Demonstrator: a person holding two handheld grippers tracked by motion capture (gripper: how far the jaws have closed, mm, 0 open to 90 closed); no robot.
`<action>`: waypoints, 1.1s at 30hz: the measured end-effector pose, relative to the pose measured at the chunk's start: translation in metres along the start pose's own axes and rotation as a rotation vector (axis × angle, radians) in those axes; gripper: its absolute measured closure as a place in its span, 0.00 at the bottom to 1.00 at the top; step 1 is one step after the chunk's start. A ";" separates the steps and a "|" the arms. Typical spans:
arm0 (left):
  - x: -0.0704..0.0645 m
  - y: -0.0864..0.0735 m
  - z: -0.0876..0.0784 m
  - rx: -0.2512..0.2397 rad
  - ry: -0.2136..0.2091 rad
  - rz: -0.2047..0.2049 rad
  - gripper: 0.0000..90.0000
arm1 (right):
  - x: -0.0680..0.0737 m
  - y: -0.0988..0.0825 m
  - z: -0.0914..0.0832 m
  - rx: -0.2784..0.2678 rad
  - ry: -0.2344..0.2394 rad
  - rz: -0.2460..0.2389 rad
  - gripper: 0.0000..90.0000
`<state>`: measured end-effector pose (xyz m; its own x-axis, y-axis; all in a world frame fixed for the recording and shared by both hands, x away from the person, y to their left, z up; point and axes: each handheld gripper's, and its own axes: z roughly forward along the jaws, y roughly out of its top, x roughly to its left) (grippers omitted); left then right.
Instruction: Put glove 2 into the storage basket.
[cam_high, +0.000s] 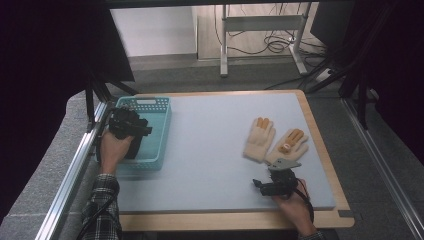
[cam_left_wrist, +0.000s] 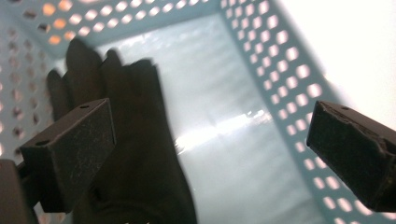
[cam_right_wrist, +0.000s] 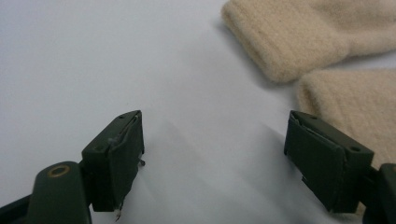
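At the left of the high view, the left gripper is held over a turquoise basket, whose plastic walls are pierced with rows of small holes. In the left gripper view its jaws stand wide apart with nothing between them, and a dark glove, soft and limp, lies flat on the basket's smooth floor; it appears to have been dropped there for sorting. Toward the right of the high view, two cream knitted gloves with orange fingertips lie side by side on the pale blue mat. Just below them the right gripper is rested with its jaws apart and empty, probably placed for the next pick-up.
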<state>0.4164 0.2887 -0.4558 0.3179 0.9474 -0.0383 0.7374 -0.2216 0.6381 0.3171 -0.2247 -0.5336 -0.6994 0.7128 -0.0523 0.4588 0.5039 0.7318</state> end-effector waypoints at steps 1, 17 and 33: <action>-0.004 0.001 0.000 -0.009 -0.003 0.013 0.02 | 0.000 0.000 0.000 0.000 0.000 0.000 0.22; -0.076 0.007 -0.019 -0.197 -0.183 0.116 0.00 | 0.000 0.000 0.000 0.001 0.000 0.001 0.22; -0.159 -0.033 -0.007 -0.210 -0.317 0.277 0.00 | 0.000 0.000 0.000 0.003 0.002 0.003 0.22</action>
<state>0.3374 0.1475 -0.4655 0.6764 0.7343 -0.0565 0.4725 -0.3738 0.7981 0.3173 -0.2248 -0.5336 -0.6990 0.7134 -0.0487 0.4629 0.5034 0.7296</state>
